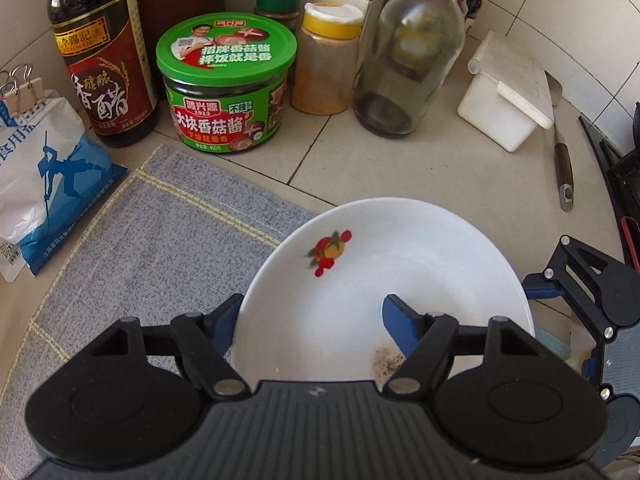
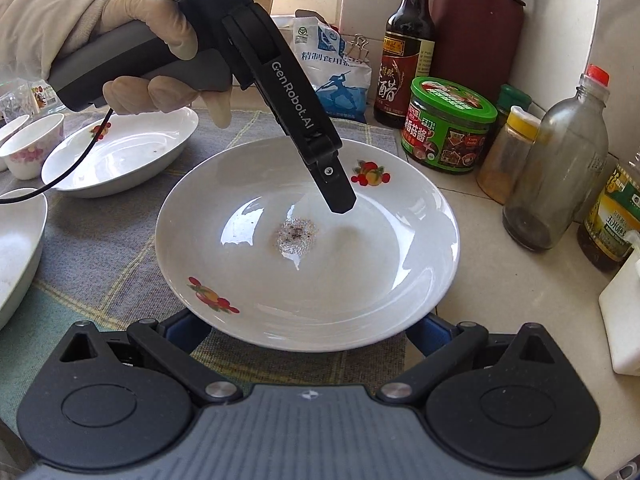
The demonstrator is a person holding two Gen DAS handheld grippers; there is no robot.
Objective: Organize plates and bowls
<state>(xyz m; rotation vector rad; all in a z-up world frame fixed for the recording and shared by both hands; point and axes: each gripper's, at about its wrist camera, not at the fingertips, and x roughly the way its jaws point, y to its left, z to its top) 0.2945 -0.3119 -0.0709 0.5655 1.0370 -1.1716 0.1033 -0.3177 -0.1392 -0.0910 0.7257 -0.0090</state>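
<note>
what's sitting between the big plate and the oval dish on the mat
nothing rests on the mat between the plate and the oval dish; only a black cable hangs across the dish's left side

a home kitchen: a pale tiled countertop (image 1: 400,168) against tiled walls holds a dark glass vinegar bottle (image 1: 102,56), a green-lidded mushroom sauce jar (image 1: 226,88), a yellow-capped spice shaker (image 1: 326,60), a clipped salt bag (image 1: 44,176) and a white flower-printed ceramic plate (image 2: 308,248) on a grey woven mat (image 1: 160,248).

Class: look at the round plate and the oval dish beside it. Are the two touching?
Apart. In the right wrist view, a strip of grey cloth shows between the plate rim and the oval dish.
</note>
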